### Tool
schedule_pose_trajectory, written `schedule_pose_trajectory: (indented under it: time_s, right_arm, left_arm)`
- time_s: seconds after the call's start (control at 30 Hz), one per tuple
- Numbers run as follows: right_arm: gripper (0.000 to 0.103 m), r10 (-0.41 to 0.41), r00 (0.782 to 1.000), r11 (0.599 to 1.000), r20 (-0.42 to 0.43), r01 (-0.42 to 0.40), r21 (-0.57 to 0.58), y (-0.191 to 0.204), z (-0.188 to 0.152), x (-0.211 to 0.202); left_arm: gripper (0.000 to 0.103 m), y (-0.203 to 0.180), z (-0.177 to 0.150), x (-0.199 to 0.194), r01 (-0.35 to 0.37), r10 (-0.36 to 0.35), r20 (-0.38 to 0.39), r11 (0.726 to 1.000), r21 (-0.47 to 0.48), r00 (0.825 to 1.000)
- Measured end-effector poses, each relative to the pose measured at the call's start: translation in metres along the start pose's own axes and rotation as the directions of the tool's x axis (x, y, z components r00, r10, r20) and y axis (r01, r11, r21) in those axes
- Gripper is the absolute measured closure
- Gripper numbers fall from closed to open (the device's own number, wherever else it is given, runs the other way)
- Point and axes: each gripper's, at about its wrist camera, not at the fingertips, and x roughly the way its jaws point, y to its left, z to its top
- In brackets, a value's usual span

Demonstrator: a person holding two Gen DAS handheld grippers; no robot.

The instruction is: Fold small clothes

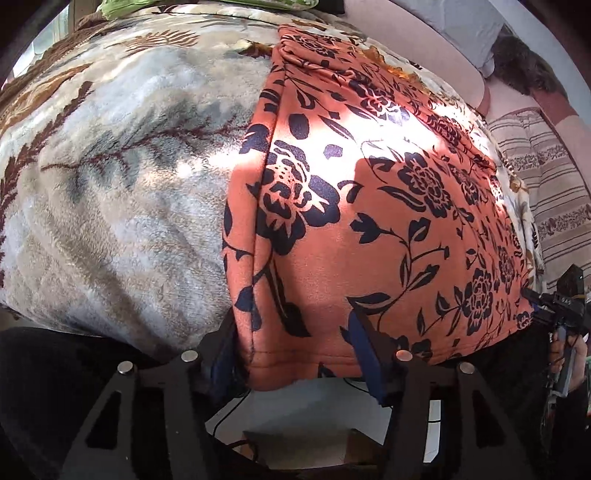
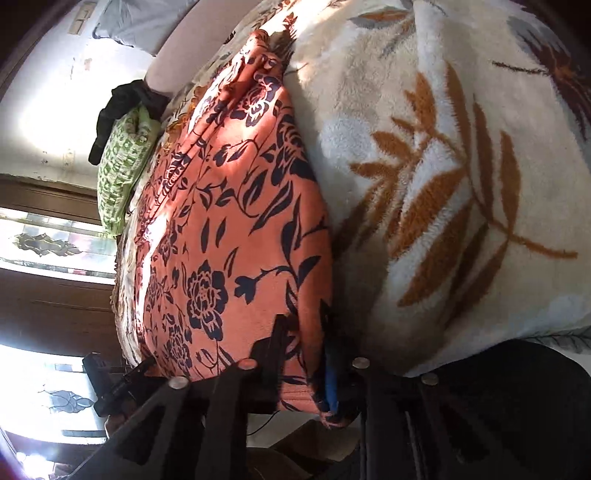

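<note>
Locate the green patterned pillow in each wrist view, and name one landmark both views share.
Left wrist: green patterned pillow sits at the top edge, left of centre, mostly cut off.
Right wrist: it lies at the left, beyond the garment's far end.
Shared landmark: the orange floral garment on the leaf-print blanket.

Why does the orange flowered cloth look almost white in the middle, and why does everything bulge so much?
Left wrist view: sunlight falls across the orange cloth and washes out a band of it, with a dark shadow just below; the fisheye lens bends the blanket into a dome. Right wrist view: the picture is turned sideways, the windows are blown out, and the cloth is lit more evenly.
</note>
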Motion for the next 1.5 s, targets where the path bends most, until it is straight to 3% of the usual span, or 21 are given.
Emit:
schedule_pose_trajectory:
  time_s: [0.03,0.07,0.17,0.33,0.47,0.53,0.6,0.67,0.7,0.73,0.77,0.83,0.9,0.97,1.07,1.13,1.27,1.37,1.43,1.47,1.5]
  right_arm:
    - [0.072,0.011,1.000,1.000,-0.009,-0.011,0.009,-0.001,0.002,0.002]
    - [0.072,0.012,1.000,1.000,-0.021,-0.012,0.013,-0.002,0.005,0.002]
    - [0.098,0.006,1.000,1.000,-0.025,-0.006,-0.020,0.008,0.012,-0.002]
    - [0.098,0.142,0.986,0.989,0.084,-0.139,-0.040,0.038,0.049,-0.029]
    - [0.098,0.261,0.949,0.964,0.177,-0.244,-0.108,0.082,0.129,-0.050]
    - [0.098,0.279,0.931,0.957,0.233,-0.251,-0.145,0.111,0.179,-0.051]
    - [0.095,0.298,0.916,0.954,0.271,-0.273,-0.125,0.123,0.233,-0.042]
    - [0.089,0.287,0.920,0.957,0.267,-0.262,-0.124,0.128,0.277,-0.012]
    - [0.072,0.250,0.938,0.967,0.242,-0.229,-0.113,0.125,0.294,0.010]
    - [0.054,0.182,0.955,0.983,0.234,-0.169,-0.075,0.118,0.304,0.028]
    - [0.017,0.103,0.966,0.995,0.238,-0.096,-0.042,0.110,0.306,0.041]
    - [0.017,0.051,0.961,0.999,0.271,-0.051,-0.009,0.092,0.291,0.051]
    - [0.017,0.070,0.953,0.997,0.294,-0.059,-0.047,0.087,0.258,0.046]
    - [0.017,0.120,0.944,0.990,0.306,-0.091,-0.109,0.086,0.219,0.035]
    - [0.017,0.168,0.944,0.985,0.285,-0.146,-0.097,0.077,0.164,0.027]
    - [0.017,0.189,0.942,0.981,0.276,-0.195,-0.007,0.064,0.138,0.035]
    - [0.017,0.202,0.932,0.963,0.302,-0.245,0.110,0.050,0.135,0.061]
    - [0.018,0.161,0.906,0.941,0.392,-0.260,0.215,0.044,0.149,0.070]
    - [0.019,0.127,0.910,0.942,0.396,-0.236,0.240,0.048,0.160,0.077]
    - [0.030,0.102,0.910,0.936,0.401,-0.224,0.271,0.048,0.163,0.080]
    - [0.069,0.096,0.911,0.924,0.401,-0.231,0.304,0.046,0.167,0.083]
  left_arm:
    - [0.090,-0.002,0.002,0.000,-0.043,0.043,-0.003,0.999,0.022,0.999]
    - [0.095,-0.001,0.006,-0.002,-0.029,0.029,-0.008,0.999,0.023,1.000]
    - [0.096,0.002,0.024,-0.025,0.066,-0.065,0.039,0.998,-0.011,0.997]
    - [0.096,-0.009,0.089,-0.070,0.171,-0.170,0.162,0.985,0.007,0.972]
    - [0.095,-0.020,0.182,-0.098,0.239,-0.240,0.284,0.970,0.038,0.928]
    - [0.094,-0.023,0.232,-0.094,0.224,-0.223,0.337,0.974,0.035,0.915]
    - [0.089,-0.017,0.282,-0.070,0.203,-0.184,0.367,0.979,-0.014,0.912]
    - [0.052,-0.013,0.324,-0.024,0.108,-0.082,0.342,0.993,-0.057,0.936]
    - [0.021,-0.008,0.336,0.002,0.047,-0.019,0.309,0.995,-0.084,0.951]
    - [0.021,-0.002,0.344,0.025,-0.001,0.032,0.295,0.995,-0.103,0.955]
    - [0.021,0.006,0.346,0.042,-0.031,0.066,0.278,0.991,-0.127,0.958]
    - [0.021,0.023,0.338,0.049,-0.025,0.075,0.264,0.982,-0.188,0.962]
    - [0.021,0.030,0.315,0.030,0.026,0.036,0.331,0.983,-0.182,0.943]
    - [0.021,0.027,0.284,0.005,0.016,0.044,0.387,0.989,-0.150,0.921]
    - [0.021,0.015,0.235,-0.010,0.120,-0.072,0.374,0.987,-0.107,0.925]
    - [0.021,0.000,0.203,-0.008,0.167,-0.113,0.366,0.979,-0.119,0.924]
    - [0.020,-0.027,0.181,0.023,0.142,-0.077,0.331,0.974,-0.174,0.940]
    - [0.020,-0.034,0.192,0.048,0.054,0.017,0.290,0.970,-0.236,0.957]
    - [0.021,-0.033,0.202,0.055,0.048,0.039,0.294,0.958,-0.283,0.955]
    - [0.022,-0.031,0.207,0.055,0.058,0.039,0.303,0.950,-0.306,0.952]
    - [0.062,-0.030,0.214,0.056,0.075,0.023,0.295,0.946,-0.316,0.955]
